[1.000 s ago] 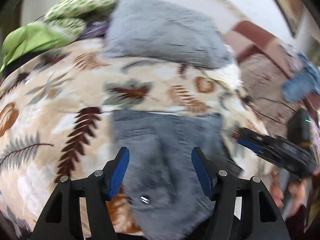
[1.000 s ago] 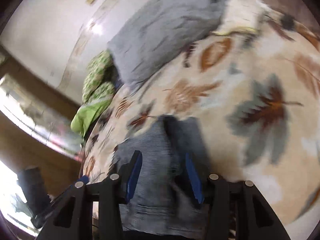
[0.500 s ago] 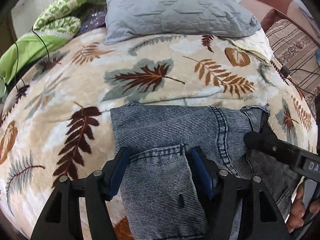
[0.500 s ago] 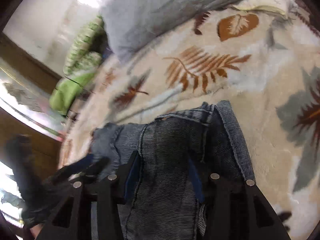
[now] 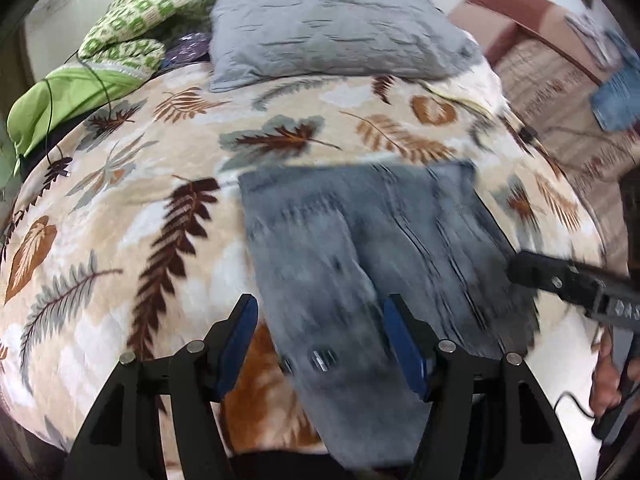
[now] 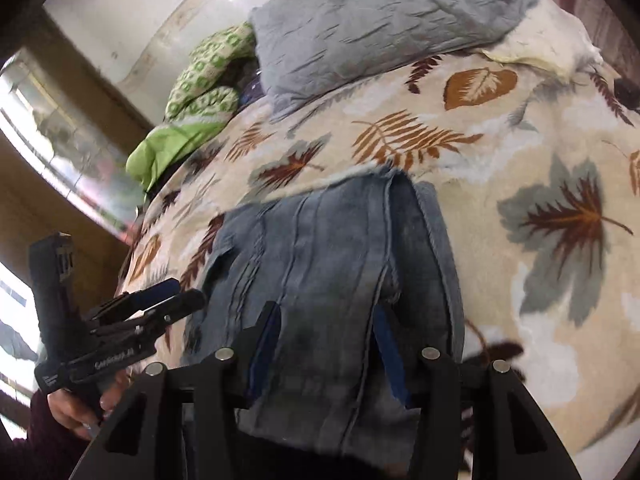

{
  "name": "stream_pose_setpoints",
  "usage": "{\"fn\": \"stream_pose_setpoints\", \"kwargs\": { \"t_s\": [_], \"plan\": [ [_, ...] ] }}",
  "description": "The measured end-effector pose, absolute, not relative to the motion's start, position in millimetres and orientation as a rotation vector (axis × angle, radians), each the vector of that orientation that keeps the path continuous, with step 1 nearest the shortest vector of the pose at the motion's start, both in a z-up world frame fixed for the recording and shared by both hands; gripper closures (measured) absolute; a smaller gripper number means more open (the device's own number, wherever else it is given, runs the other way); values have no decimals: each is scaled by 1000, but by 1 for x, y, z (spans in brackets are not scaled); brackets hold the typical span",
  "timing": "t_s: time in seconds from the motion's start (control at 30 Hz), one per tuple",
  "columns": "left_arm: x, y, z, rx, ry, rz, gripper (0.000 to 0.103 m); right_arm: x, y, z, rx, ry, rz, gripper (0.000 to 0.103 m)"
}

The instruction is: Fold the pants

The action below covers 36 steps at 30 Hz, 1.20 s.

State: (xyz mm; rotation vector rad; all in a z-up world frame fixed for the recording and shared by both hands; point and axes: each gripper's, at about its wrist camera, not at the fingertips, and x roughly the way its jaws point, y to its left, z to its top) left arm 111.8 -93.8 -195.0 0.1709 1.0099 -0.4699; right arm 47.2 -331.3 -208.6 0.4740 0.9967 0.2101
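Observation:
Blue-grey denim pants (image 5: 360,248) lie folded on a leaf-patterned blanket (image 5: 120,208) on a bed. They also show in the right wrist view (image 6: 328,264). My left gripper (image 5: 320,344) has its jaws wide apart over the near end of the pants; whether the pads touch the cloth is unclear. My right gripper (image 6: 324,344) also has its jaws apart, with denim between them. The right gripper shows at the right of the left wrist view (image 5: 568,280). The left gripper shows at the left of the right wrist view (image 6: 132,320).
A grey pillow (image 5: 328,28) lies at the head of the bed. Green patterned bedding (image 5: 132,32) and a lime cloth (image 5: 60,96) are piled at the back left. A brown striped sofa (image 5: 560,92) with a blue cloth (image 5: 616,100) stands to the right.
Both grippers have pulled back a little from the pants, and the views are motion-blurred. The denim lies much as it did half a second ago.

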Motion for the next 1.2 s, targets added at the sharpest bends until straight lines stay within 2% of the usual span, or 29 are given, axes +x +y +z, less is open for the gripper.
{"fn": "stream_pose_setpoints", "kwargs": {
  "t_s": [0.13,0.2,0.27,0.4,0.6,0.83,1.2],
  "plan": [
    [87,-103,-211,234,1043,-492,30,37,-312,-218,369,1059,182,51],
    [85,-108,-226,275,1050,-460,22,38,-305,-239,309,1138,147,49],
    [87,-110,-236,287,1043,-453,16,36,-305,-248,325,1119,138,48],
    [92,-107,-235,233,1078,-444,16,32,-299,-245,274,1120,121,48],
    [79,-101,-206,265,999,-418,16,27,-309,-231,366,1113,106,47],
    [74,-88,-160,254,874,-359,16,15,-319,-194,366,1010,94,41],
    [70,-69,-111,244,764,-260,16,9,-309,-141,303,890,59,41]
  ]
}}
